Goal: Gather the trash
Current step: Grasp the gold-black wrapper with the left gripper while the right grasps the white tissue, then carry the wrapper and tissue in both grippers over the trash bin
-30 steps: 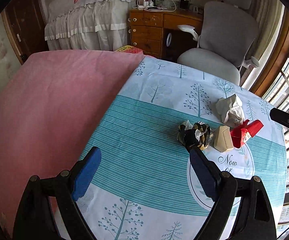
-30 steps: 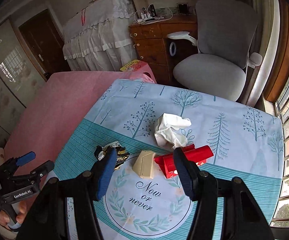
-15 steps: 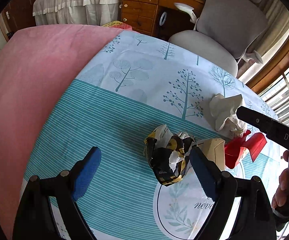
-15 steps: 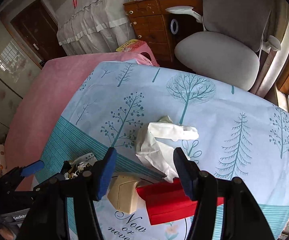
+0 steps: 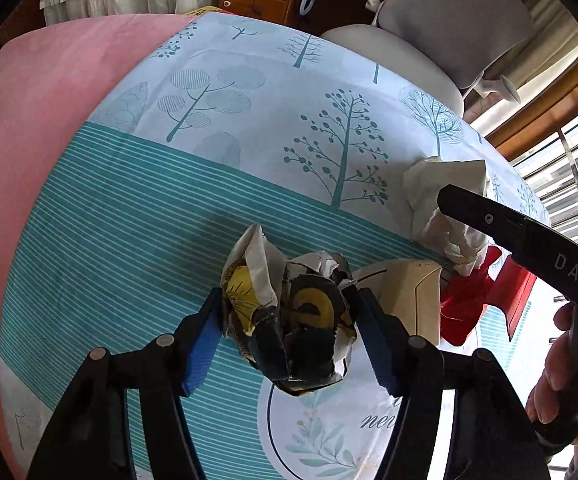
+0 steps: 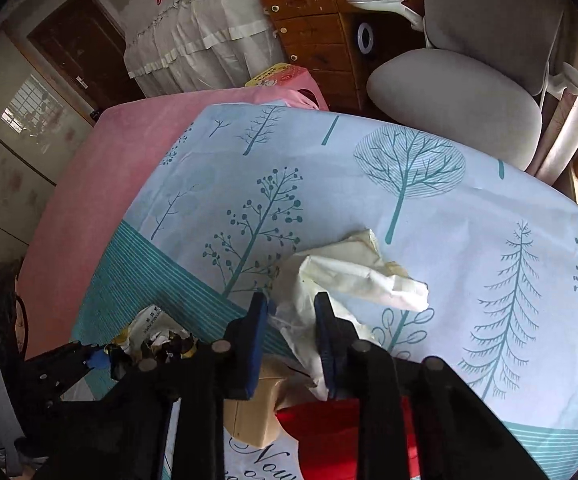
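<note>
In the left wrist view, the left gripper point(image 5: 289, 320) sits low in the centre of the frame, its blue-padded jaws closing on a crumpled black, yellow and white paper wrapper point(image 5: 293, 316); both pads touch the wad's sides. The wad lies on the teal-striped band of a pale blue tablecloth printed with trees point(image 5: 249, 128). Just right of it lies a small beige cardboard carton point(image 5: 413, 292), and beyond that a red folded cardboard piece point(image 5: 477, 300) (partly behind the other tool's black finger). A person's hand point(image 5: 565, 384) grips that tool at the right edge.

In the right wrist view, the right gripper point(image 6: 291, 332), lower centre, is closing its jaws, now narrow, on the near edge of a crumpled white tissue point(image 6: 353, 276), which lies mid-frame on the cloth. A pink cloth point(image 6: 101, 200) covers the left side, and a grey office chair point(image 6: 461, 92) stands upper right.
</note>
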{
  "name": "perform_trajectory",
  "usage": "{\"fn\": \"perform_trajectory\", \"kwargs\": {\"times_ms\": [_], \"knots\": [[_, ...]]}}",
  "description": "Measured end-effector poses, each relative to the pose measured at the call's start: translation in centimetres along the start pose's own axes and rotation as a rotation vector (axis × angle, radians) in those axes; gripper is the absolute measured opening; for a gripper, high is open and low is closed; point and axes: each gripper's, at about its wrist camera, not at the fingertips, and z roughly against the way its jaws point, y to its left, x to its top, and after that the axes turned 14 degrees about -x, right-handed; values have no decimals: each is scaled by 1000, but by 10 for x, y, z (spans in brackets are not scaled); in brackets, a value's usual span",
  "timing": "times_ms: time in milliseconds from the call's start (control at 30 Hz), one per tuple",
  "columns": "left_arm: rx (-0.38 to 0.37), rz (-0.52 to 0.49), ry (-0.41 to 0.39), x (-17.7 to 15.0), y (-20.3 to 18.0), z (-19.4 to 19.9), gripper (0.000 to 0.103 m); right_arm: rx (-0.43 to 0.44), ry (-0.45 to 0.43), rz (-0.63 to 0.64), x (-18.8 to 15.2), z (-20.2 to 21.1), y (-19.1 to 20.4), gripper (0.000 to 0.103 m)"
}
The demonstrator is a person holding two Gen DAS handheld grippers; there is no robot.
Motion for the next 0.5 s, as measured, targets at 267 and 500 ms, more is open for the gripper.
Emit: {"fn": "perform_trajectory", "kwargs": {"times_ms": [267, 500], "knots": [[13, 48, -82, -15, 4, 28, 37, -43, -105, 95, -4, 24, 18, 17], [12, 53, -180, -49, 4, 90, 37, -51, -229, 74, -9, 83, 27, 17]]}}
